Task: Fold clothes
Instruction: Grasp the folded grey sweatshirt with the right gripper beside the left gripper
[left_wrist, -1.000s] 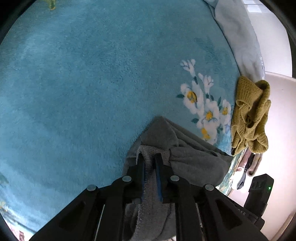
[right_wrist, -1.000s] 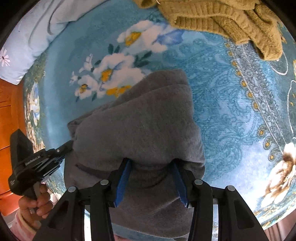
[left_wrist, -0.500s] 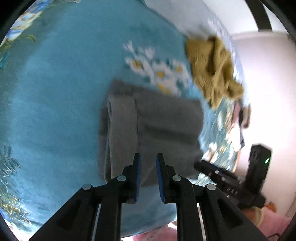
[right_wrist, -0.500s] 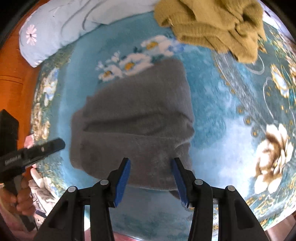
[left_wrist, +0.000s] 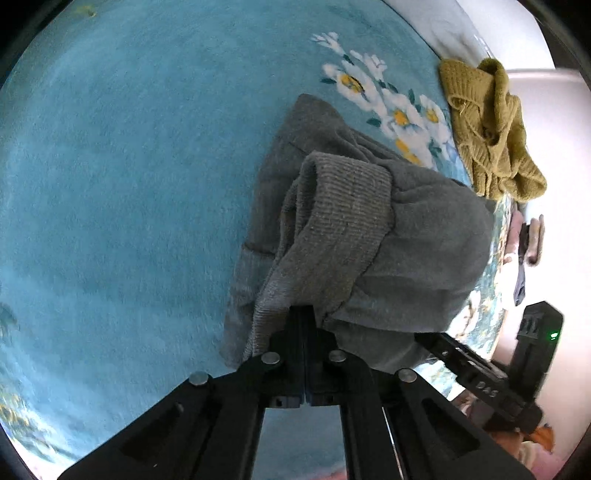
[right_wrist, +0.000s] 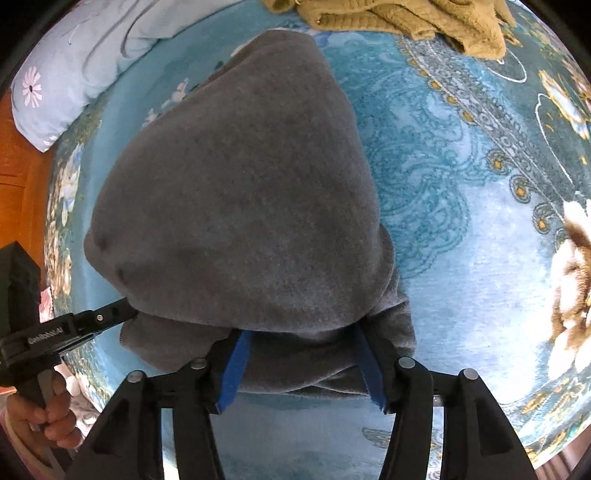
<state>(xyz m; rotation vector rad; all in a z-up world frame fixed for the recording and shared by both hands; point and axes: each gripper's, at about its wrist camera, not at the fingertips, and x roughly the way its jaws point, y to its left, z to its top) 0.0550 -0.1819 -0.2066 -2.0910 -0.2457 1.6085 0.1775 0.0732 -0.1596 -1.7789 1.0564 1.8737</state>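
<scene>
Left wrist view: grey garment (left_wrist: 369, 229) apparently pinched in left gripper (left_wrist: 303, 321) jaws.

It was a bedroom in a home. A bed (right_wrist: 461, 258) was covered by a plush teal blanket (left_wrist: 129, 166) printed with white flowers and gold trim. A pale blue pillow (right_wrist: 74, 66) with a small daisy lay at its edge, beside orange wood (right_wrist: 18, 158), perhaps a headboard. A mustard knit (left_wrist: 487, 125) sat loose on the blanket, and a white wall (left_wrist: 546, 221) stood beyond.
</scene>
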